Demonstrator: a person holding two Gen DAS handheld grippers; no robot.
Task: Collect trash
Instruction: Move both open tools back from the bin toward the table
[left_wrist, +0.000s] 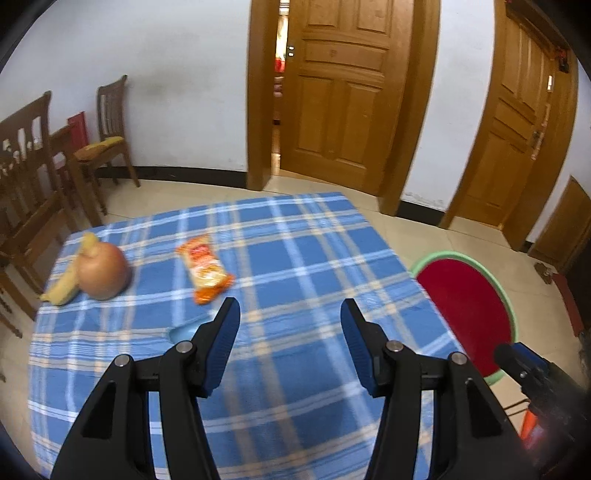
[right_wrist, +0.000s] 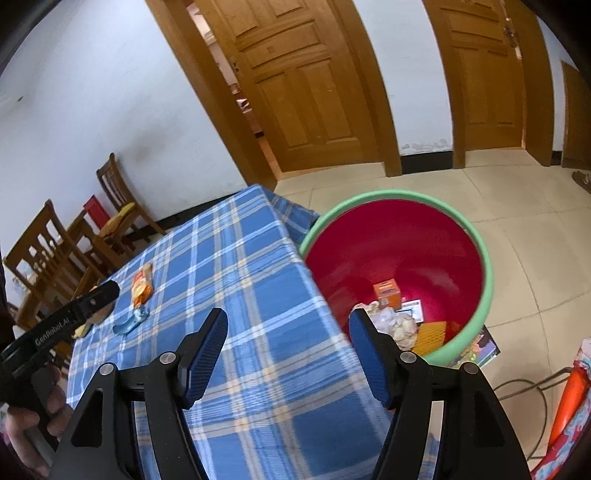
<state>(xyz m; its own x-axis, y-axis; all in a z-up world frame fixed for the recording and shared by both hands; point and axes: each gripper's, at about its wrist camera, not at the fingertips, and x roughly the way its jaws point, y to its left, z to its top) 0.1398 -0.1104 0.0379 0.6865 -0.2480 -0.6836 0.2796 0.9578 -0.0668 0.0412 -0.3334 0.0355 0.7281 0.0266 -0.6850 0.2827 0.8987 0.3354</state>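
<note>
While the left gripper (left_wrist: 290, 314) hangs over the blue plaid tablecloth (left_wrist: 295, 258) with its jaws wide and nothing between them, the left wrist view lays out the targets: one orange snack wrapper (left_wrist: 205, 267) just ahead and to the left, one small bluish scrap (left_wrist: 183, 334) right beside the left fingertip, and farther left one onion (left_wrist: 105, 271) touching one banana peel (left_wrist: 68, 284); the red bin with the green rim (left_wrist: 508, 302) stands off the table's right edge. My call: the wrapper is the nearest clean pick, so come down flat, straddle its narrow width and pinch the middle, not a crinkly end.

Over to the right wrist view; the right gripper (right_wrist: 288, 332) also stands wide and empty, poised over the cloth's edge beside the bin (right_wrist: 487, 280); inside lie one orange carton (right_wrist: 387, 293), one wad of crumpled paper (right_wrist: 393, 321) and one orange-yellow packet (right_wrist: 434, 334), plus a card I cannot identify; the wrapper (right_wrist: 142, 286) and the bluish scrap (right_wrist: 129, 323) lie well apart from these jaws, near the left tool.
</note>
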